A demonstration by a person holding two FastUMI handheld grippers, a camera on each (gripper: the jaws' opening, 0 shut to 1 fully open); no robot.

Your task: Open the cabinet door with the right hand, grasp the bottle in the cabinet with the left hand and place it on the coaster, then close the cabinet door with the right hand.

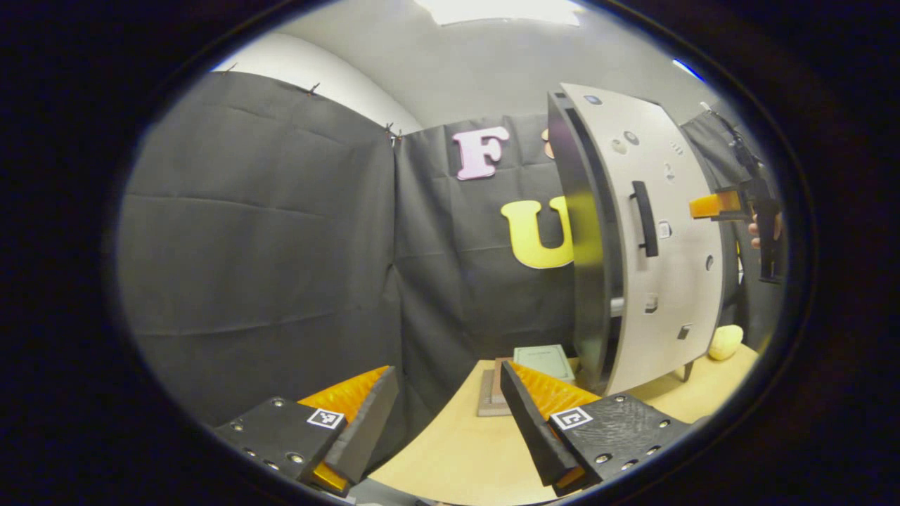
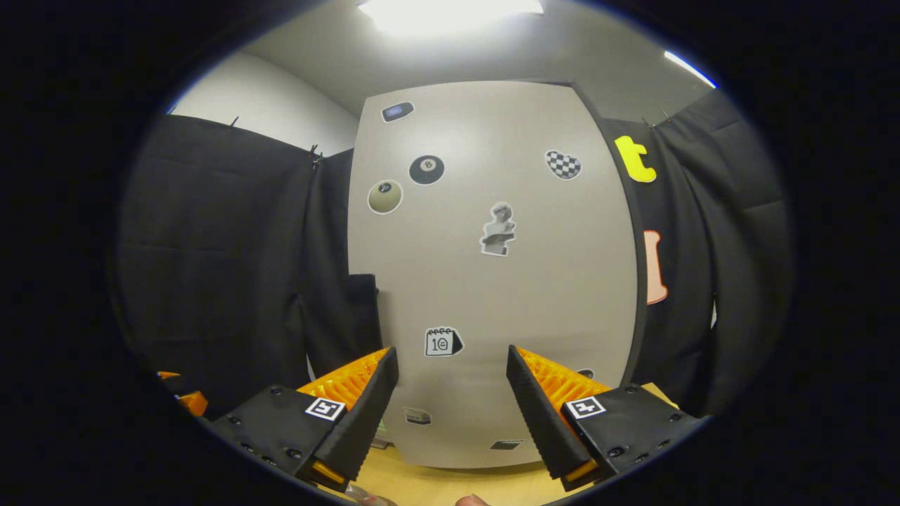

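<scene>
The cabinet (image 1: 675, 232) stands on the table at the right of the left gripper view, its pale stickered panel toward me. A black handle (image 1: 645, 218) sits by a dark gap along the panel's left edge; the inside is hidden. A flat brownish pad (image 1: 486, 397), perhaps the coaster, lies on the table left of the cabinet. My left gripper (image 1: 448, 371) is open and empty, low over the table's near corner. My right gripper (image 2: 450, 358) is open, facing the stickered panel (image 2: 492, 267) close up. From the left it shows as the right gripper (image 1: 703, 206), held by a hand, just right of the cabinet.
A green book (image 1: 543, 360) lies beside the pad at the cabinet's foot. A pale yellow lump (image 1: 724, 342) sits on the table (image 1: 457, 450) behind the cabinet's right leg. Black cloth walls close in at the left and back.
</scene>
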